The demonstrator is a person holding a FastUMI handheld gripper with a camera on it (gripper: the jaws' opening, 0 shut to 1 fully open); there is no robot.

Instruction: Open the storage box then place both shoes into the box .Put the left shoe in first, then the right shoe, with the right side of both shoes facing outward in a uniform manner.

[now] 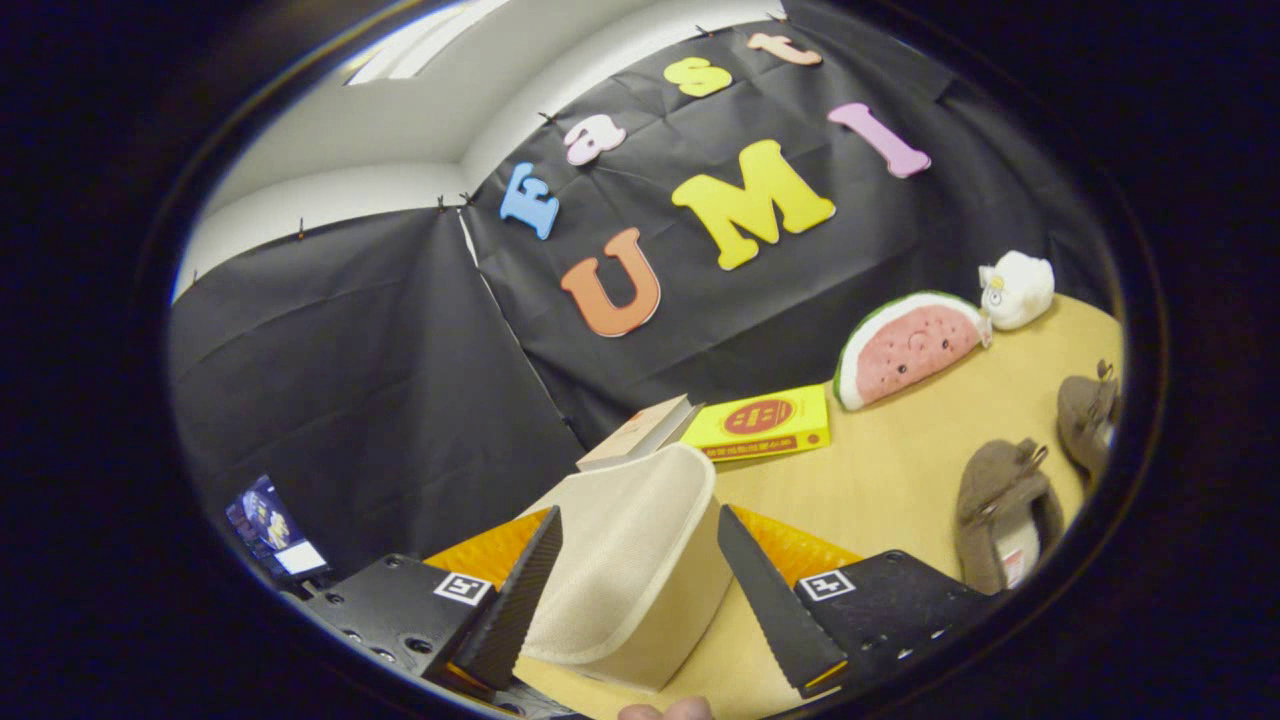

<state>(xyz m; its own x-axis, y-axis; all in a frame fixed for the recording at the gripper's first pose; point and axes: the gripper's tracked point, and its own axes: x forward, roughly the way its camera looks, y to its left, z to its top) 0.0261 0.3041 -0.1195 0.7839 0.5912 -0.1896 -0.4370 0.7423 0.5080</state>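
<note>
Fingertips of a person (665, 710) peek in at the very bottom, just under the tool (640, 590). Tool's 2 fingers spread wide, with the cream storage box lid (630, 560) sitting between them; left finger (515, 600) lies against the lid's left edge, right finger (775, 600) stands apart from the lid's right side with tabletop showing in the gap, so no 2-sided clamp visible. Lid is tilted up, textured cream face toward camera, rounded corners. Orange box body (800, 545) shows behind the fingers on both sides of the lid. Beyond the lid: a tan book (640, 430) and a yellow box (765, 422) touching side by side on the wood tabletop (900, 470). Watermelon plush (910, 350) further back against the black cloth wall, white plush (1018, 288) just beside it. 2 brown shoes well off to the right of the tool: near shoe (1005, 515) and far shoe (1088, 415), both on the tabletop, apart from each other, outside the box. Small screen (272, 528) to the left, low by the wall.
</note>
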